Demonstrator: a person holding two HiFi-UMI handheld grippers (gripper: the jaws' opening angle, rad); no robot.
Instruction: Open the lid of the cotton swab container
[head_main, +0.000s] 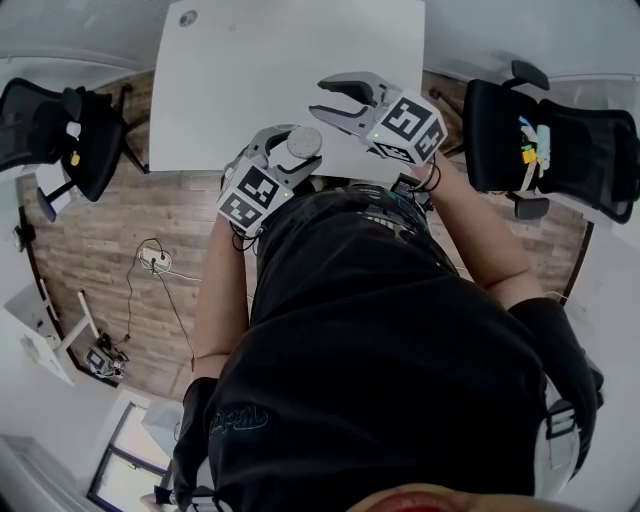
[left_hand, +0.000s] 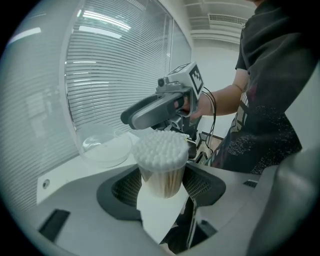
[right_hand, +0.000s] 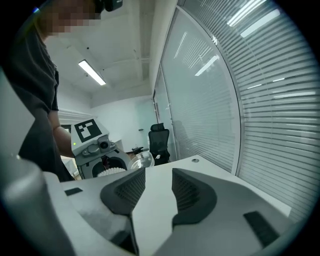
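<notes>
Since the white worktop (head_main: 280, 60) stretches out ahead of both tools, it frames everything else. The left hand-held gripper (head_main: 280, 155) is clamped at a middling width on the cotton swab container (left_hand: 161, 177), which stands upright between its ribbed pads, lifted off the worktop. The right hand-held gripper (head_main: 318, 97) hangs just beyond and a little above that container, its jaws moderately apart with nothing between them; its own view shows only bare worktop through the gap. The clear lid (left_hand: 106, 146) is off: it appears to rest on the worktop ahead and to the left of the left hand-held gripper's jaws, apart from the container. The white swab heads (left_hand: 160, 149) sit fully exposed at the container's mouth.

By my reading, the opening itself is finished and what is in hand is the tidy ending. The next move likely calls for lowering the container level onto the worktop near the lid, keeping it upright so no swabs spill, before easing the left jaws apart, with the right hand-held gripper kept clear of the open top.
</notes>
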